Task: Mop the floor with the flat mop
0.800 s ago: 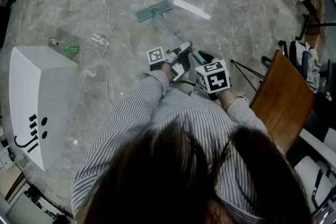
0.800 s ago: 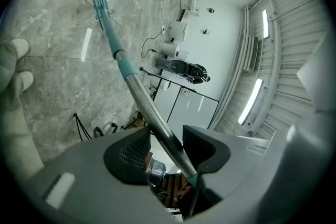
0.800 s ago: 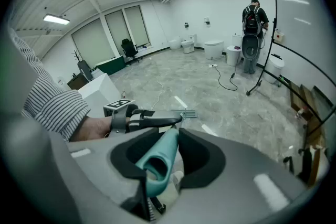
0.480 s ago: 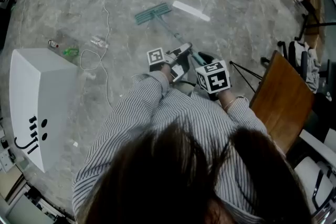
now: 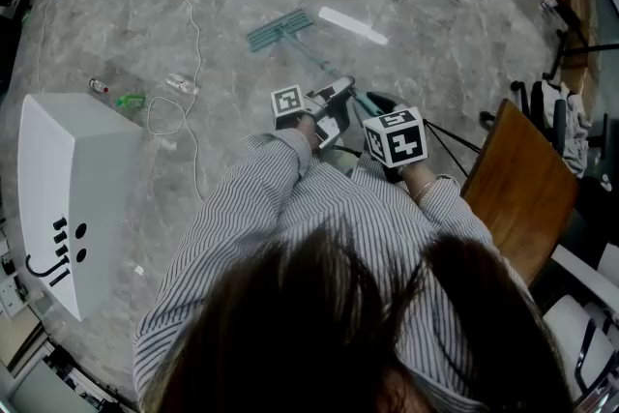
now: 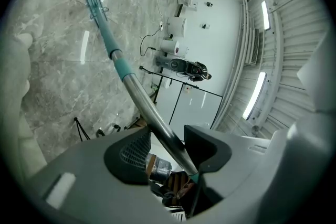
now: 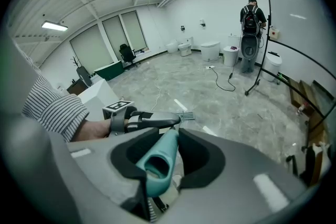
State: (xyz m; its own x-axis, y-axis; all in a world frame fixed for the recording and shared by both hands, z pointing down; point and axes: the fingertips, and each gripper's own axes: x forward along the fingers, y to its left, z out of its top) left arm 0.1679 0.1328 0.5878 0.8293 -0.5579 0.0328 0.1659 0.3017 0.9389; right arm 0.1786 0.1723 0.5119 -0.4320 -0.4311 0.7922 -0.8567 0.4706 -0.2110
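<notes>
Head view: stroke under way, mop head creeping back toward the person.
The teal flat mop head (image 5: 279, 30) sits a touch lower-left than 0.8 s ago and lies flat on the glossy grey marble-look floor (image 5: 435, 24), so I read this as the pull half of a stroke (no wet trail shows, coverage unknown). The left gripper (image 5: 334, 100) has its jaws clamped on the silver metal pole (image 6: 152, 113). The right gripper (image 5: 379, 106) has drifted slightly right, jaws closed round the teal end grip (image 7: 157, 162). A loose white cable (image 5: 198, 44) lies left of the mop path, a possible snag. There is a white box cabinet (image 5: 68, 179) at left and a brown wooden board (image 5: 517, 184) at right. White toilets line the far wall, where a person with a backpack (image 7: 251, 21) stands.
</notes>
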